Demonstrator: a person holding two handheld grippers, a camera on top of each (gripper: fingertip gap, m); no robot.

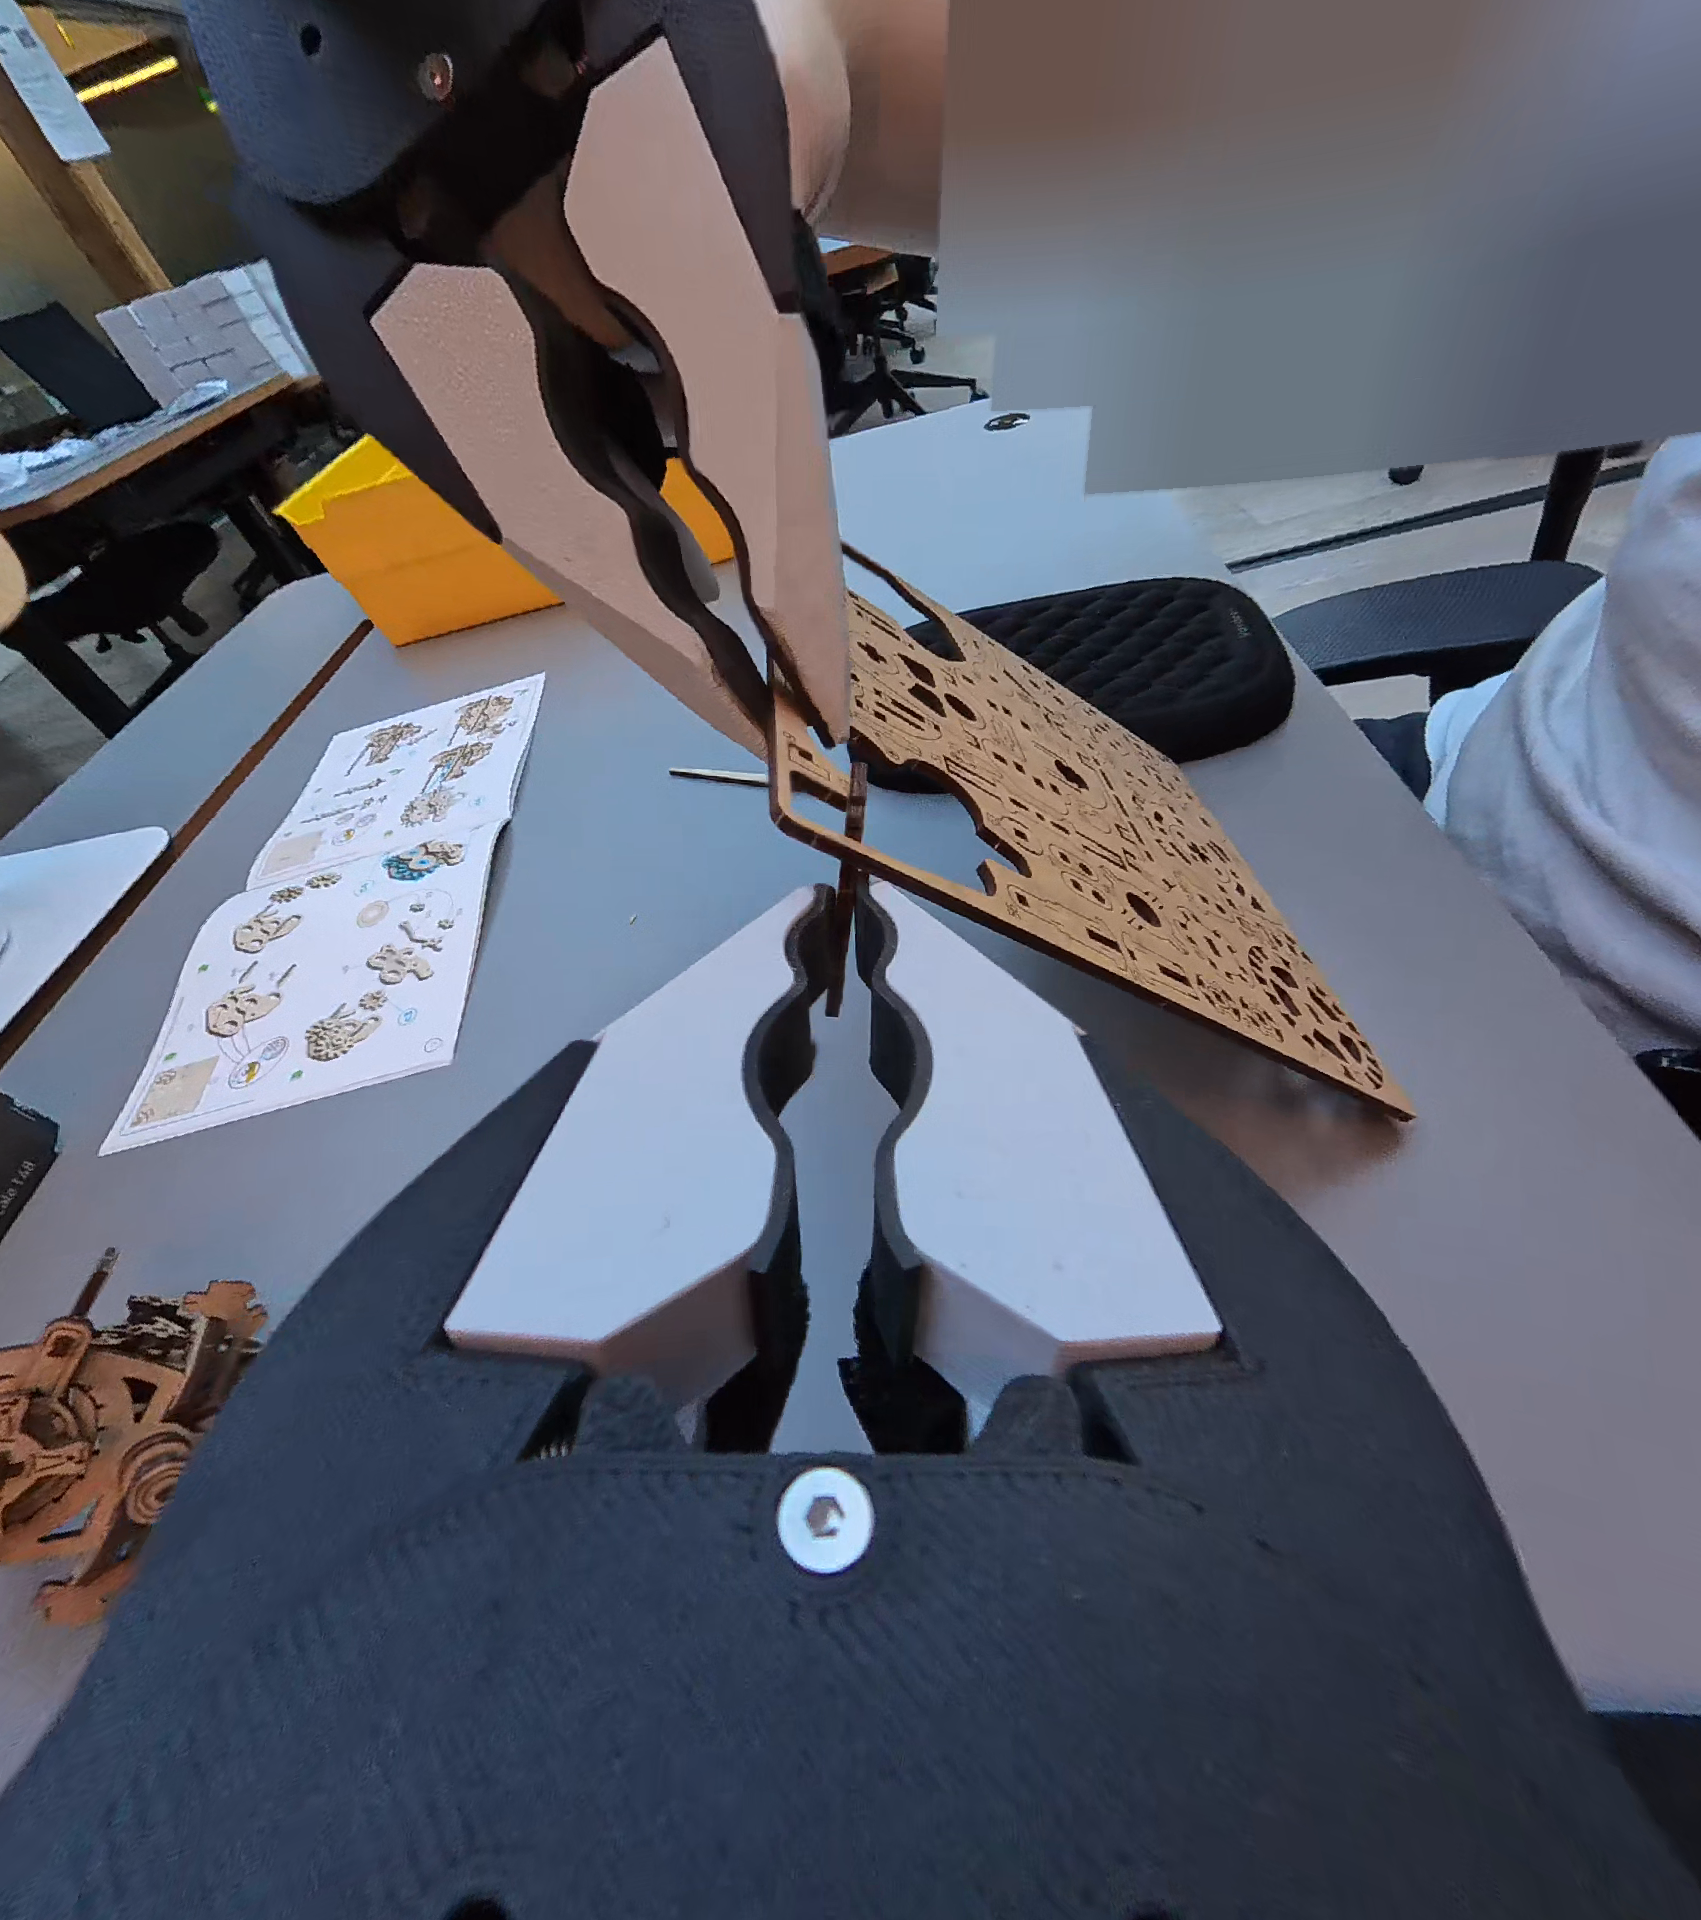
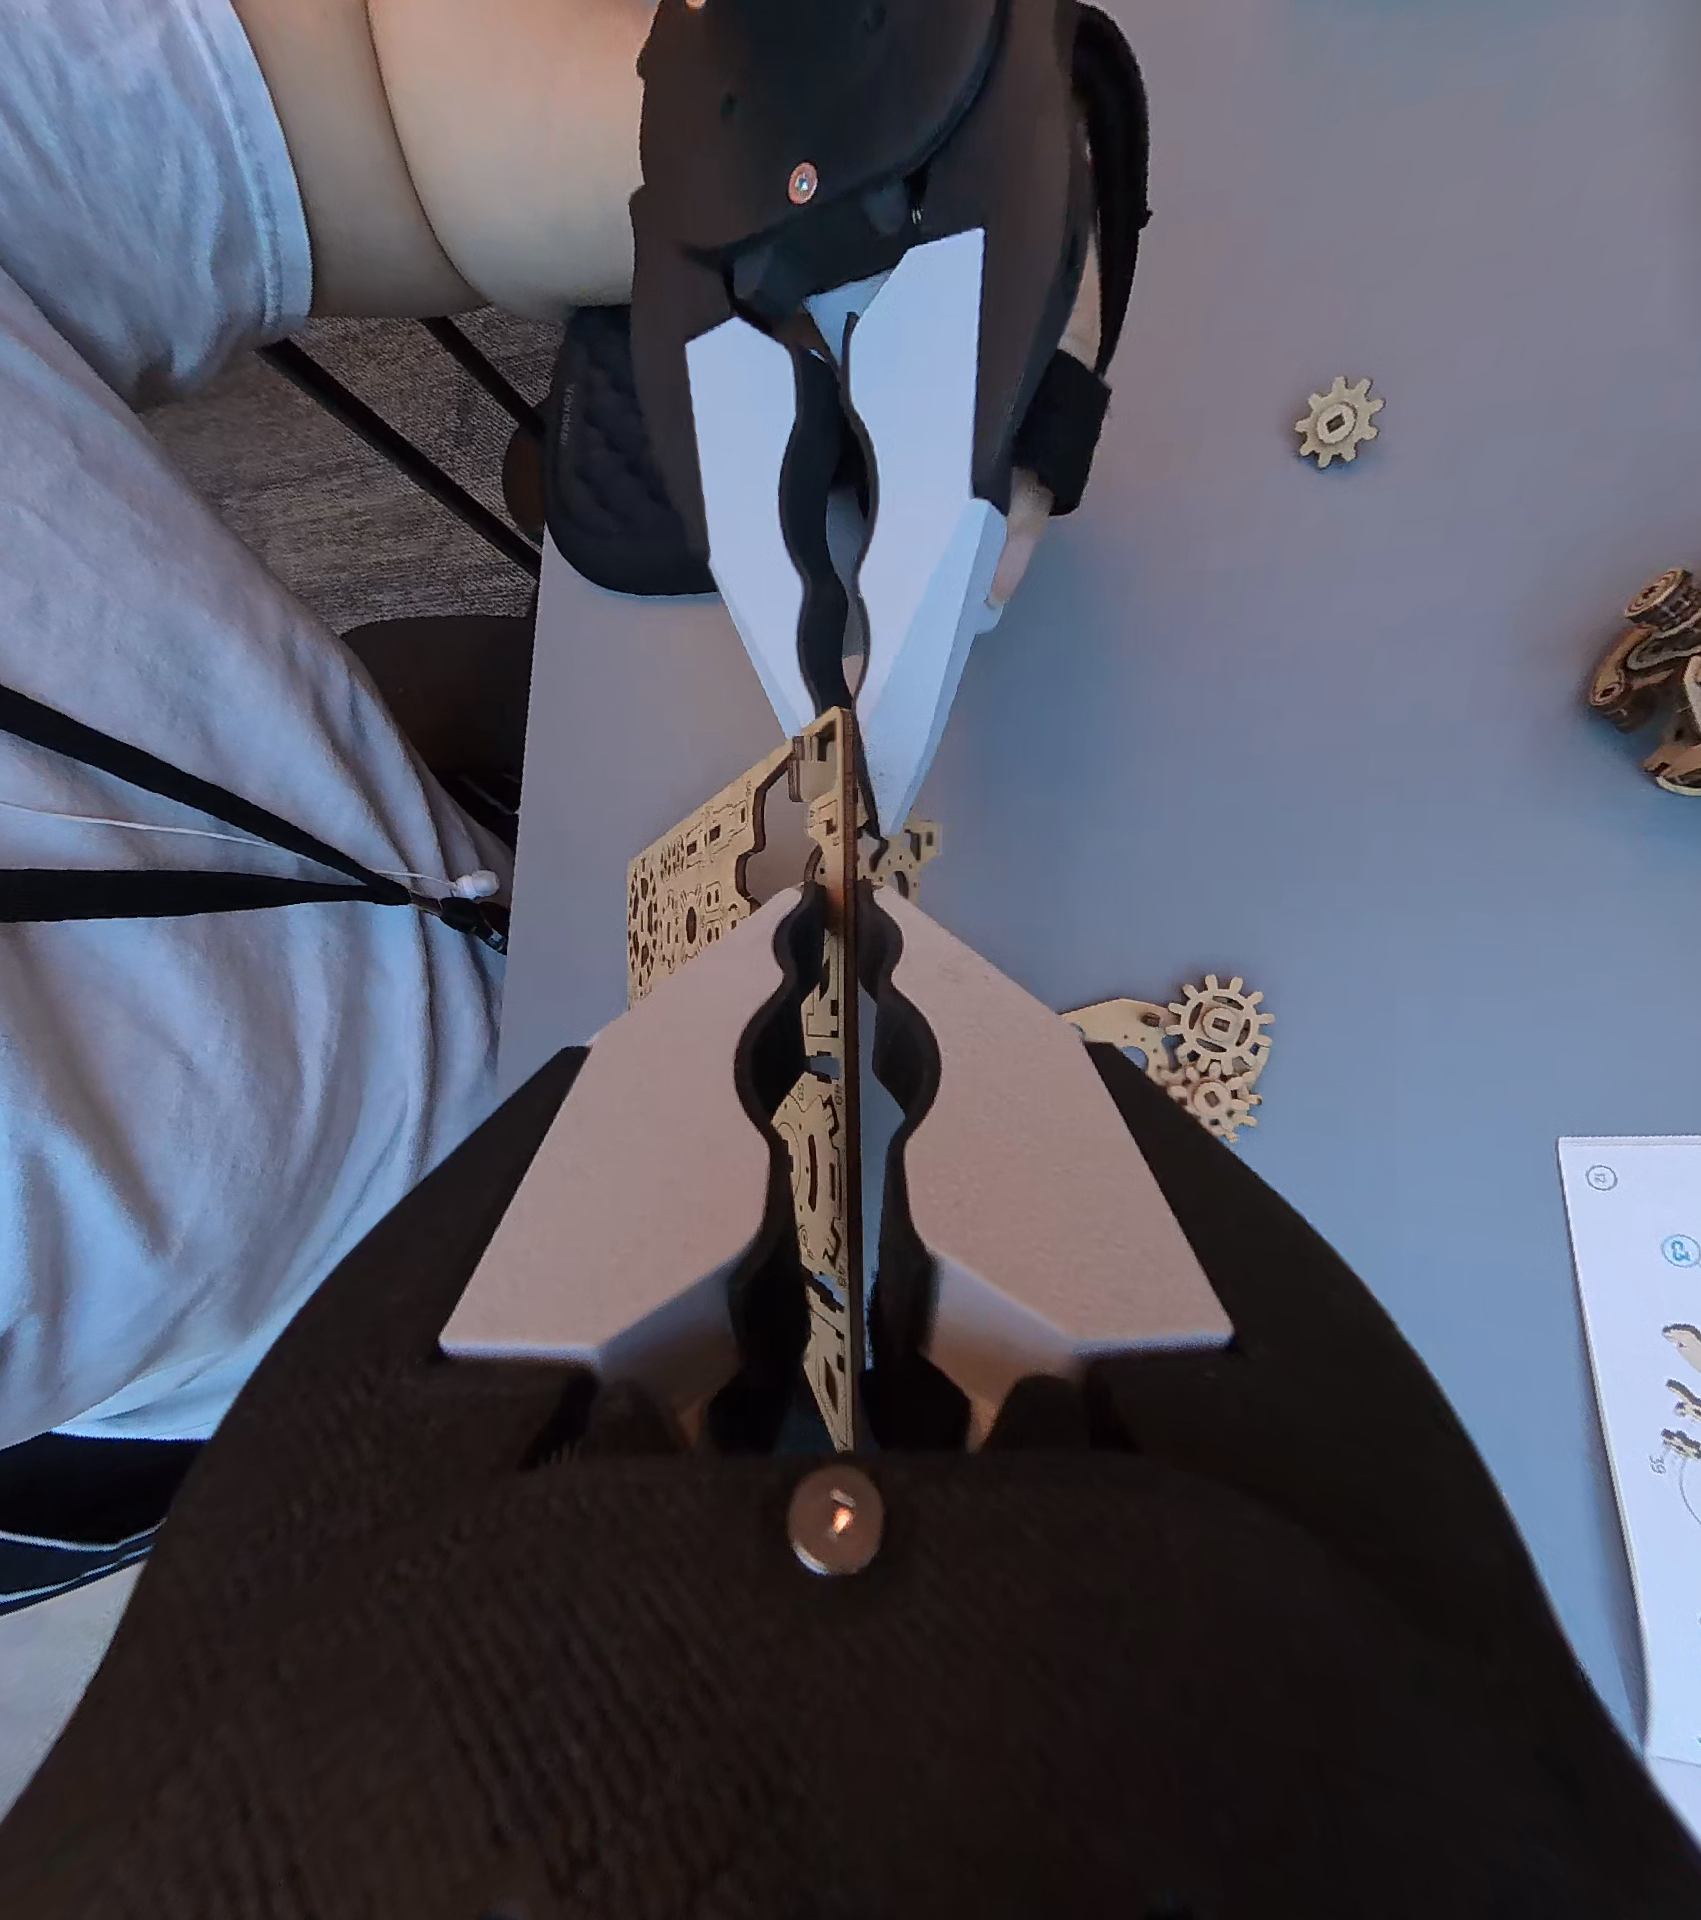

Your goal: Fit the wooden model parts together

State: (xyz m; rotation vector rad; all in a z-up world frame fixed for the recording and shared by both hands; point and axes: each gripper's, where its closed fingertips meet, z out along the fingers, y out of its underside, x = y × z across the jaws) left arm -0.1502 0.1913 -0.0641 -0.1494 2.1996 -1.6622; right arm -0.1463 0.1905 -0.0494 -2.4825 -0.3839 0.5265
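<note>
A flat laser-cut wooden parts sheet [image 1: 1085, 831] hangs tilted above the grey table [image 1: 617, 831]. My right gripper [image 1: 804, 727] comes in from above in the left wrist view and is shut on the sheet's near corner. In the right wrist view the sheet [image 2: 841, 1143] runs edge-on between the shut fingers of the right gripper [image 2: 841, 899]. My left gripper [image 1: 841, 899] is shut on a small thin wooden piece [image 1: 851, 831], which stands upright in an open cut-out at the sheet's corner. The left gripper [image 2: 872, 821] meets the sheet's edge from the far side.
An open instruction booklet [image 1: 347, 914] lies to the left. A part-built wooden model [image 1: 46, 1444] stands at the near left. Loose wooden gears [image 2: 1337, 421] [image 2: 1215, 1049] lie on the table. A yellow bin [image 1: 410, 561], a black cushion [image 1: 1137, 665] and a person's torso [image 1: 1656, 727] are nearby. Only a small space, under 4 cm, lies between the two pairs of fingers. The part-built wooden model [image 1: 46, 1444] is about equally far from each gripper, around 20 cm.
</note>
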